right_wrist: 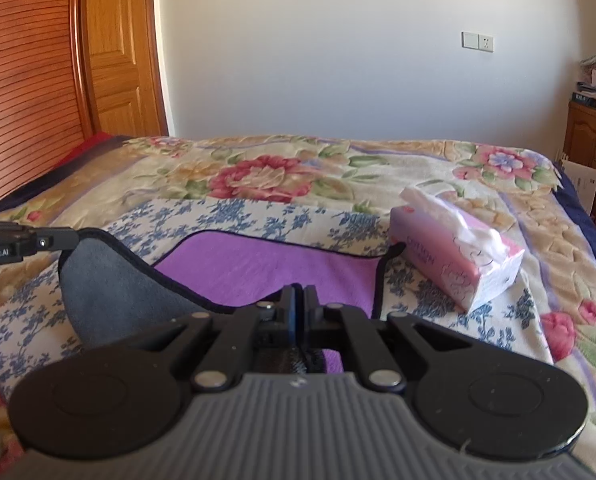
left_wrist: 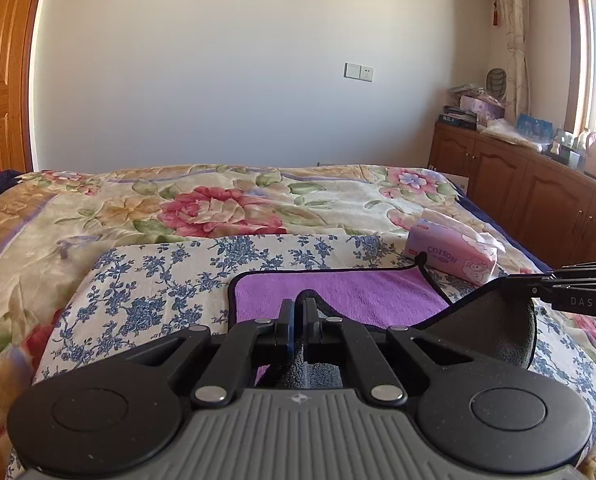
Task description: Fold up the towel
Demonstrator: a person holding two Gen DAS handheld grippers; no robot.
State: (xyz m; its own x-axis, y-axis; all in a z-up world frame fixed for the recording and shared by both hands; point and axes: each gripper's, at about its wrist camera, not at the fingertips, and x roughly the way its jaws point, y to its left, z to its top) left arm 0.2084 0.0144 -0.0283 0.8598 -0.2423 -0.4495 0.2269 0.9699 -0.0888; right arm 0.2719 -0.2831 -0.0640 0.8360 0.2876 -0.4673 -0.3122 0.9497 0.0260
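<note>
A purple towel (left_wrist: 350, 292) with a grey underside and black trim lies on a blue-flowered cloth (left_wrist: 145, 276) on the bed. My left gripper (left_wrist: 298, 312) is shut on the towel's near left corner and holds it lifted, grey side showing. My right gripper (right_wrist: 299, 300) is shut on the near right corner, also lifted. In the left wrist view the right gripper (left_wrist: 538, 284) shows at the right edge with grey towel hanging from it. In the right wrist view the towel (right_wrist: 257, 268) spreads ahead and the left gripper (right_wrist: 69, 238) holds the raised grey flap at the left.
A pink pack of cotton tissues (left_wrist: 454, 252) lies on the bed just beyond the towel's far right corner, also in the right wrist view (right_wrist: 454, 256). A floral quilt (left_wrist: 225, 208) covers the bed. A wooden cabinet (left_wrist: 538, 184) with clutter stands at the right. A wooden headboard (right_wrist: 21, 92) is at the left.
</note>
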